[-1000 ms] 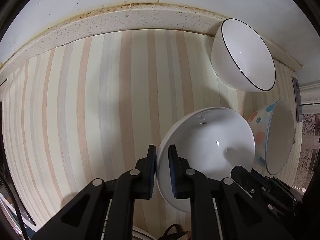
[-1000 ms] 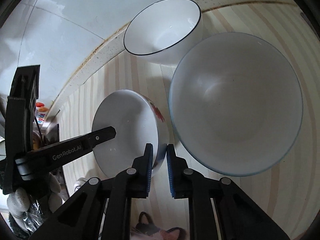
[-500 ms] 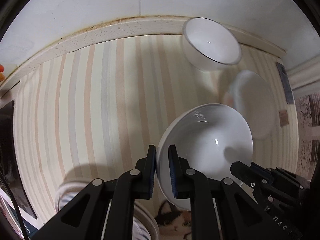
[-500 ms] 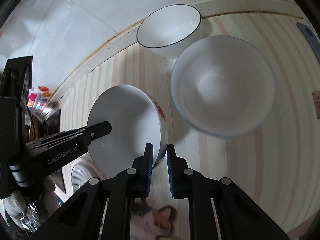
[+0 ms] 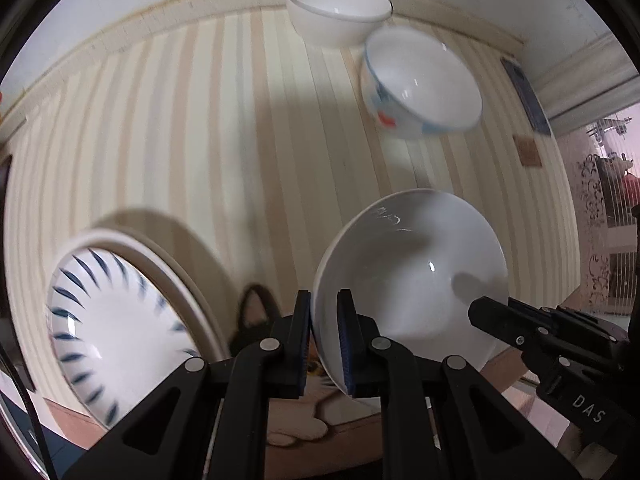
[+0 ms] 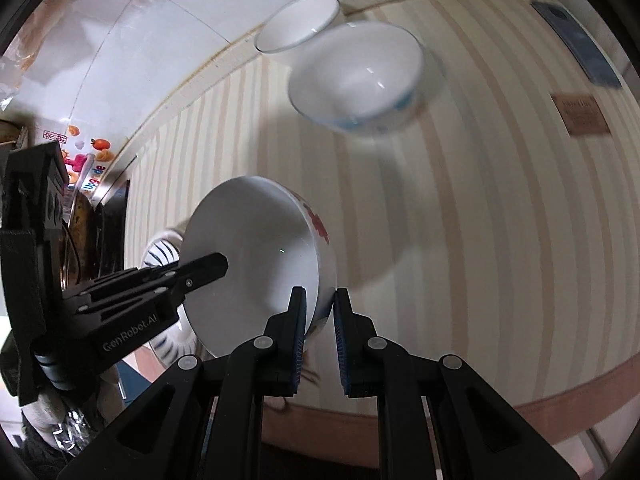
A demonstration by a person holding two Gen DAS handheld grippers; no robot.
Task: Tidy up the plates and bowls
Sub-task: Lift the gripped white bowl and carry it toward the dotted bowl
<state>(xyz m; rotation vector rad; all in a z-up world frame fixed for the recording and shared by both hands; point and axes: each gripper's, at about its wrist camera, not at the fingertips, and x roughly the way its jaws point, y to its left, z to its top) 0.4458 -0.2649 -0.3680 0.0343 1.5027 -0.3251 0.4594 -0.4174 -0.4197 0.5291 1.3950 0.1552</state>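
Both grippers, left (image 5: 323,336) and right (image 6: 320,330), clamp one glossy white red-flowered ceramic bowl (image 5: 408,280), now carried back from the two far bowls toward the blue-dashed white plate (image 5: 104,320).

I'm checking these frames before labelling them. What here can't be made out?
- White bowl with red flower print, right wrist view: lower rim hidden behind the right gripper.
- Blue-dashed white plate, left wrist view: cut off at the frame's lower left, motion-blurred.
- Blue-patterned white bowl on the striped tabletop: pattern smeared by blur.
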